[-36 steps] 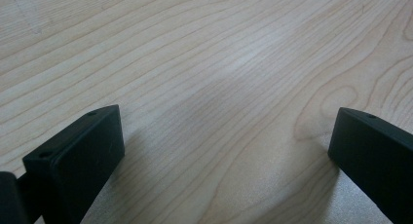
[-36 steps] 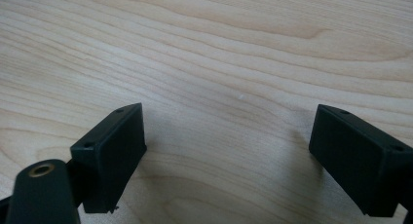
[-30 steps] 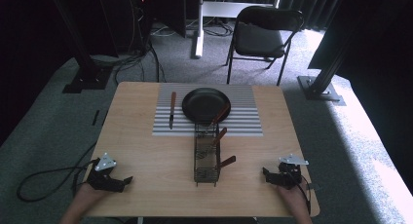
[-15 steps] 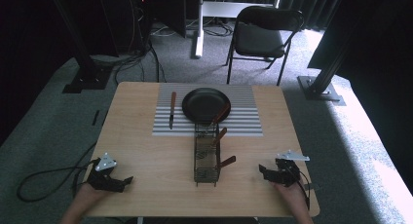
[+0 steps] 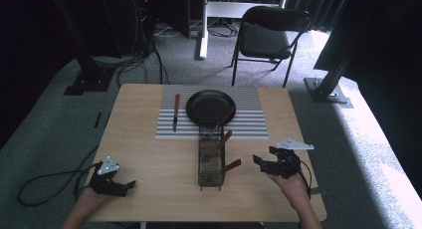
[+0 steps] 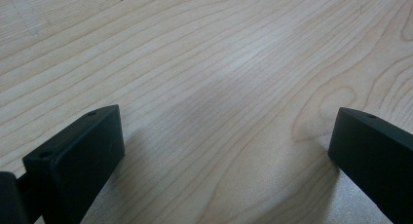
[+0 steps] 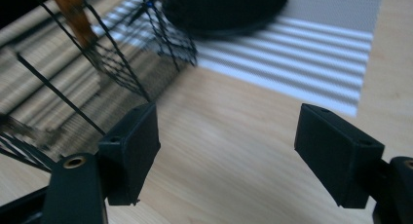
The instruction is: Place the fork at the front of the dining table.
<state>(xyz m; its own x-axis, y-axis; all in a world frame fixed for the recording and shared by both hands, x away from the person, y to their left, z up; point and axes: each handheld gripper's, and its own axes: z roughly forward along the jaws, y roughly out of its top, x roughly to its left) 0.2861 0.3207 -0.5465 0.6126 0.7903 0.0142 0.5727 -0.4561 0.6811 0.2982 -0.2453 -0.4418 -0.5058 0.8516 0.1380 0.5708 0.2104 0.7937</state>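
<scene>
The table point(image 5: 149, 149) is light wood, with a striped mat point(image 5: 249, 114) across its far middle. A black pan point(image 5: 209, 105) sits on the mat, and a knife point(image 5: 175, 112) lies along the mat's left part, well short of the table's left edge. A wire basket point(image 5: 211, 162) stands mid-table, its far end at the mat's near edge, with three wooden-handled utensils point(image 5: 225, 138) leaning out to its right.

The left hand-held gripper point(image 5: 117, 185) rests near the table's near-left corner, jaws wide apart and empty; in the left gripper view bare wood lies between them. The right hand-held gripper point(image 5: 260, 162) hangs just right of the basket, jaws wide apart, holding nothing, with the table's right edge close behind the hand. Bare wood stretches between the left hand-held gripper and the basket. Beyond the table stands a black chair point(image 5: 266, 37) on grey carpet. No writing can be read.
</scene>
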